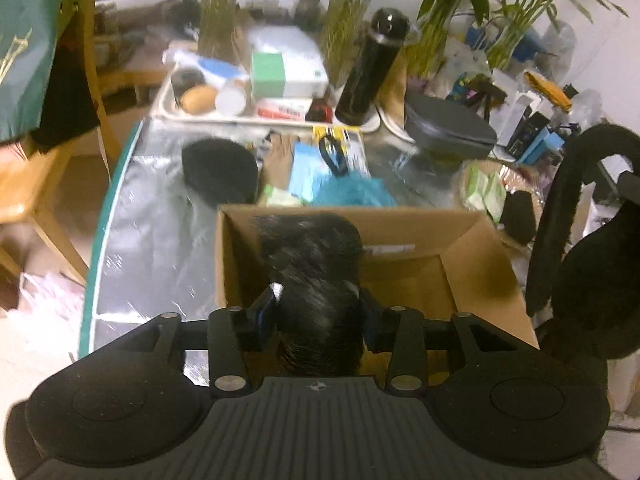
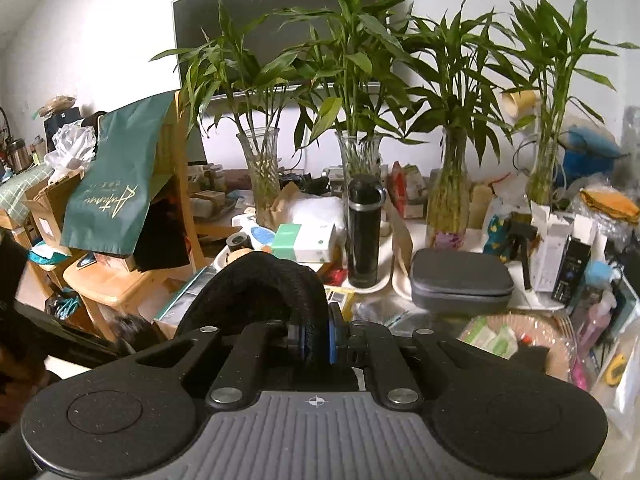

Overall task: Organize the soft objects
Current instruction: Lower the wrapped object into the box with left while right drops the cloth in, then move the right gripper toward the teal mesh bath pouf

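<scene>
My left gripper (image 1: 318,304) is shut on a black furry soft item (image 1: 316,280) and holds it over the open cardboard box (image 1: 404,280) at the table's near edge. My right gripper (image 2: 316,338) is shut on the band of black fuzzy earmuffs (image 2: 260,280), held up above the table; the same earmuffs hang at the right of the left wrist view (image 1: 576,240). On the table beyond the box lie a black fluffy pad (image 1: 220,168) and a teal fuzzy item (image 1: 352,192).
A tray (image 1: 168,92) with boxes and jars, a black bottle (image 1: 370,68), a grey case (image 1: 450,128) and glass vases of bamboo (image 2: 264,168) crowd the far table. A wooden chair (image 1: 40,184) with a green bag stands left. A plate of packets (image 2: 516,336) sits right.
</scene>
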Action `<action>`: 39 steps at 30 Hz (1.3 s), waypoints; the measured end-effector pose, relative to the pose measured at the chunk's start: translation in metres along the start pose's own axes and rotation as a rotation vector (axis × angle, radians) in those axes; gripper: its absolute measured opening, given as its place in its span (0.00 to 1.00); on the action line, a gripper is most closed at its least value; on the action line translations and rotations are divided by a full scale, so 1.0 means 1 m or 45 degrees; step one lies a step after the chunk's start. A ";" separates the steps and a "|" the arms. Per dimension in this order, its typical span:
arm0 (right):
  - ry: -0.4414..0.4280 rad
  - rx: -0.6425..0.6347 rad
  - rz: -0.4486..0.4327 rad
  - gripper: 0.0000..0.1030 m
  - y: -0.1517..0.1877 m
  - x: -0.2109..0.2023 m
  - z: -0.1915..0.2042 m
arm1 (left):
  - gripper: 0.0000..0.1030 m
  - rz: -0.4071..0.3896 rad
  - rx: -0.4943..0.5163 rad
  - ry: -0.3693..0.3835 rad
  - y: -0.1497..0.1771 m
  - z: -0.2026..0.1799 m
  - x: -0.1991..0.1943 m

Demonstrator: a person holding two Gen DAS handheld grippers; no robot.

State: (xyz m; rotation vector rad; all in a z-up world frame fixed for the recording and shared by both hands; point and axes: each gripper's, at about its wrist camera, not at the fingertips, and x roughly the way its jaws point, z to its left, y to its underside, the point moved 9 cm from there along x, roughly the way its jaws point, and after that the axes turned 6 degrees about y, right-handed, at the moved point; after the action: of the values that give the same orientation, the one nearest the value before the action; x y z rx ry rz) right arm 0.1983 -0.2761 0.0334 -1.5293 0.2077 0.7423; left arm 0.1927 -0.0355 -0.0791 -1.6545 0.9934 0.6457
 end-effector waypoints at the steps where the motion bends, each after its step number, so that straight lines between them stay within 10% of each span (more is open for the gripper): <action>1: -0.007 0.019 0.013 0.12 0.002 0.001 0.002 | 0.56 -0.003 -0.005 0.006 0.002 0.000 0.001; 25: 0.158 0.458 0.329 0.15 0.065 0.075 0.016 | 0.63 -0.182 0.045 0.037 0.002 0.004 -0.033; 32: 0.095 0.338 0.321 0.69 0.069 0.074 0.030 | 0.63 -0.177 0.053 0.033 0.004 0.010 -0.034; 39: 0.023 0.262 0.305 0.89 0.075 0.072 0.021 | 0.63 -0.171 0.045 0.025 0.003 0.023 -0.032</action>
State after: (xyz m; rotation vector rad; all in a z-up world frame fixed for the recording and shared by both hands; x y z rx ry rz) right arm 0.2054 -0.2439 -0.0674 -1.3288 0.4729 0.8675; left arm 0.1751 -0.0045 -0.0617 -1.6827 0.8944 0.5206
